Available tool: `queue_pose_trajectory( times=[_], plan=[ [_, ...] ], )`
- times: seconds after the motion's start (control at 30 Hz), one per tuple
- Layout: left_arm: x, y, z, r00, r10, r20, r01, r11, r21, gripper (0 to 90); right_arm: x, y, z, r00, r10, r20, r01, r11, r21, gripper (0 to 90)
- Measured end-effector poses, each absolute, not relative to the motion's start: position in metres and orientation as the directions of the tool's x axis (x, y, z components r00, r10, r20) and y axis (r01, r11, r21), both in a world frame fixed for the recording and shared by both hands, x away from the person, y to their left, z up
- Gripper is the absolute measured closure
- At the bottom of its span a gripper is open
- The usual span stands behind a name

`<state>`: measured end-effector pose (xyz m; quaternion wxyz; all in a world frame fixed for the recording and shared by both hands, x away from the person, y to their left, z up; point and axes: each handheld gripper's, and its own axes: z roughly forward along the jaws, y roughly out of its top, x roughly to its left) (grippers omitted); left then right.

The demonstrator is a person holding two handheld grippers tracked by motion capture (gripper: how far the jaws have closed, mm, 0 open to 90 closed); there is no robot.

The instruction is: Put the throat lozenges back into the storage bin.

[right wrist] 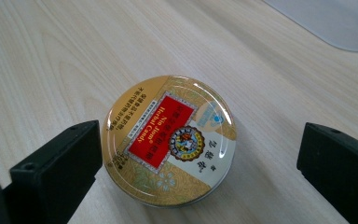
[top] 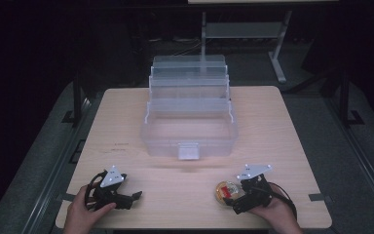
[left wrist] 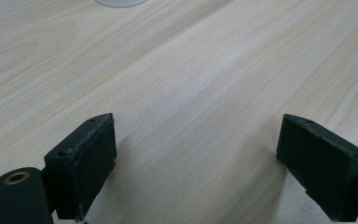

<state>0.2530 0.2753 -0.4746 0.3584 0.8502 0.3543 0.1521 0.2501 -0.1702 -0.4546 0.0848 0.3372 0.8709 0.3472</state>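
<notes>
A round gold candy tin (right wrist: 169, 140) with a red label lies flat on the wooden table (top: 272, 126), near the front right (top: 225, 190). My right gripper (right wrist: 200, 161) is open, its jaws standing on either side of the tin; its left jaw is close to the tin's rim and its right jaw stands well apart. From above, that gripper (top: 233, 197) sits just right of the tin. My left gripper (left wrist: 196, 154) is open over bare wood, at the front left (top: 135, 197), with nothing between its jaws.
A clear plastic tiered box (top: 190, 124) stands open at the table's middle and back, its latch (top: 189, 151) facing me. Bare wood stretches between the two grippers. Dark floor and a metal stand (top: 278, 48) lie beyond the table.
</notes>
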Motion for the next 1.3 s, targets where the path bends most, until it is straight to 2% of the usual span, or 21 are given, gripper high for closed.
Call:
queue_pose_trajectory(
  times=[1.13,1.27,1.3],
  plan=[
    [0.253,0.275,-0.475,0.703,0.712,0.005,0.494,-0.492,0.717,11.1,0.253,-0.149,-0.466,-0.795,0.602,0.077,0.507,0.590,0.628,0.0],
    [0.253,0.275,-0.475,0.703,0.711,0.005,0.493,-0.492,0.717,11.1,0.253,-0.148,-0.467,-0.798,0.598,0.071,0.503,0.597,0.625,1.6],
    [0.253,0.275,-0.475,0.703,0.711,0.005,0.493,-0.492,0.717,11.1,0.252,-0.148,-0.467,-0.800,0.596,0.071,0.502,0.599,0.624,4.5]
  ],
)
